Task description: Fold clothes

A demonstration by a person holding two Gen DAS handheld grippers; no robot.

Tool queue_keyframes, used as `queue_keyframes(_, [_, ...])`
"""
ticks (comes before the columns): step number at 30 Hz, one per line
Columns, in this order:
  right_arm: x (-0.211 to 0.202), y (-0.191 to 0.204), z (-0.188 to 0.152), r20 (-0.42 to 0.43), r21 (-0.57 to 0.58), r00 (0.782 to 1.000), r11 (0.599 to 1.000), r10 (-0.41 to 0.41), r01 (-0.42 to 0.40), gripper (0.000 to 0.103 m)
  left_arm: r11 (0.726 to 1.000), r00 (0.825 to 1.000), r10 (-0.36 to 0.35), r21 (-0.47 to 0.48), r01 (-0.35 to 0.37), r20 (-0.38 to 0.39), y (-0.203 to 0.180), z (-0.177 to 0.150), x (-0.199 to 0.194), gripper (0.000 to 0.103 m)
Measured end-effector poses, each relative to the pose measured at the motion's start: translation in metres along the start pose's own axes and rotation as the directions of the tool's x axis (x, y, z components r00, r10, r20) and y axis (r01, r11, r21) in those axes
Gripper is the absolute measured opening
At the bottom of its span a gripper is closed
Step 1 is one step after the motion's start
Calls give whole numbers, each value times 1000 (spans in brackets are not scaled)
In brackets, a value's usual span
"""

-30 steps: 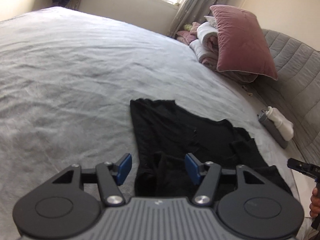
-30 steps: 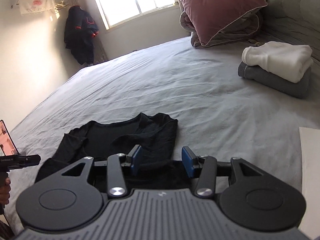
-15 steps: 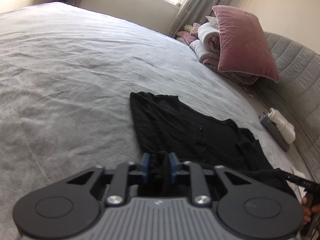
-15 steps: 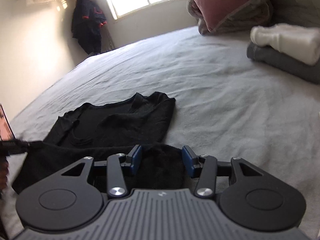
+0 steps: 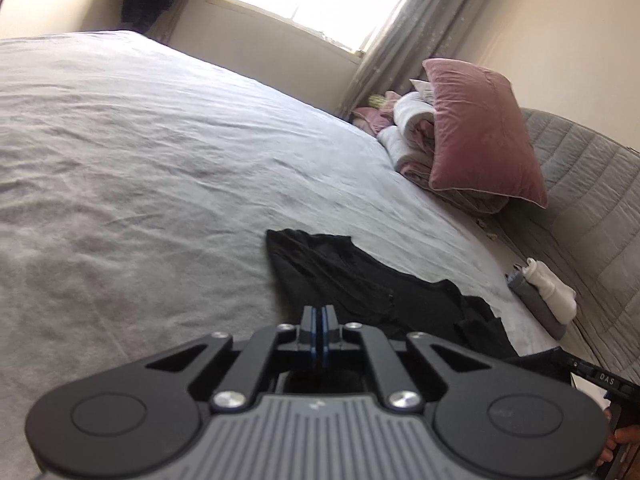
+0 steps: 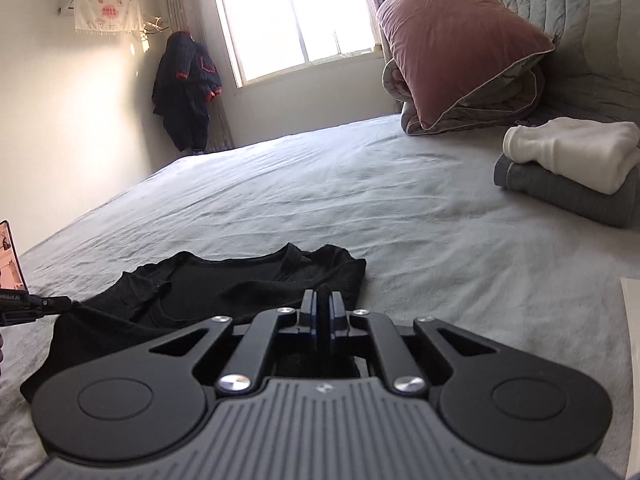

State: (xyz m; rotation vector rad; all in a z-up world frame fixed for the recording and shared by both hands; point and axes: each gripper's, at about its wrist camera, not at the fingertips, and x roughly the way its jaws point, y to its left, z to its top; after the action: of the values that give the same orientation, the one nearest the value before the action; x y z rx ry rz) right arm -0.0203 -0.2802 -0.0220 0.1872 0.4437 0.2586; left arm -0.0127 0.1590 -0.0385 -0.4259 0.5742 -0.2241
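Note:
A black shirt [image 5: 340, 276] lies spread on the grey bed sheet [image 5: 140, 160], its near hem bunched under both grippers. My left gripper [image 5: 319, 326] has its jaws closing to a tight pinch on the hem's left corner, where dark cloth shows under the blue pads. In the right wrist view the shirt [image 6: 240, 288] stretches away to the left. My right gripper [image 6: 323, 312] has its jaws closing on the hem's right corner, and a ridge of black cloth pokes up between the pads. Each gripper's tip shows at the edge of the other's view.
A pink pillow [image 5: 480, 132] leans on folded bedding by the quilted headboard. A folded white garment on a grey one [image 6: 568, 168] lies to the right. A phone screen [image 6: 10, 256] is at the far left, a white sheet edge [image 6: 632, 360] at the right.
Both grippers went from open around the hem to pinched on it, the left first and then the right. Both views now tilt up toward the window.

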Motion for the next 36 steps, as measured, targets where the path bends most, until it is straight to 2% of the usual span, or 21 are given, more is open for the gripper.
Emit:
queue_keyframes(2, [6, 1, 0, -19, -7, 1000, 1000, -20, 20, 7, 999, 1000, 26, -20, -26, -18, 5, 1, 4, 4])
queue_keyframes(4, [16, 1, -3, -73, -19, 997, 999, -32, 31, 10, 998, 998, 42, -43, -44, -37, 9, 2, 7, 5])
queue_keyframes(5, [20, 1, -5, -95, -19, 995, 999, -40, 38, 16, 998, 999, 32, -57, -34, -37, 11, 3, 7, 8])
queue_keyframes(7, [24, 1, -5, -115, -11, 992, 998, -55, 54, 19, 996, 999, 4, -85, -7, -32, 12, 7, 6, 22])
queue_keyframes(8, [24, 1, -5, -117, -5, 991, 998, -58, 58, 28, 996, 1000, -9, -92, 7, -29, 12, 9, 6, 25])
queue_keyframes(9, [25, 1, -4, -118, 1, 991, 998, -61, 62, 44, 996, 999, -20, -85, 18, -29, 10, 11, 6, 27])
queue_keyframes(11, [21, 2, 0, -95, 9, 994, 998, -61, 62, 53, 998, 999, -35, -58, 33, -39, 4, 13, 11, 29])
queue_keyframes(15, [19, 5, 7, -85, 21, 994, 997, -68, 70, 53, 999, 995, -47, 7, 48, -89, -8, 9, 24, 29])
queue_keyframes(19, [24, 7, 3, -107, 20, 992, 998, -63, 66, 53, 992, 992, 24, 130, -8, -122, -21, -2, 35, 29])
queue_keyframes(22, [27, 4, -1, -130, 23, 989, 997, -66, 70, 53, 971, 991, 70, 234, -42, -110, -30, -8, 35, 29])
queue_keyframes(25, [29, 2, -4, -148, 20, 986, 996, -80, 84, 54, 946, 992, 86, 320, -52, -91, -40, -13, 34, 29])
queue_keyframes(28, [30, 3, -9, -160, 4, 983, 996, -90, 92, 53, 907, 994, 92, 418, -58, -62, -53, -20, 32, 29])
queue_keyframes(32, [28, 5, -12, -162, -16, 982, 995, -97, 95, 53, 830, 997, 82, 553, -67, -1, -69, -32, 26, 29])
queue_keyframes(36, [28, 4, -13, -163, -15, 982, 995, -95, 94, 54, 801, 998, 56, 597, -39, -11, -75, -36, 24, 29])
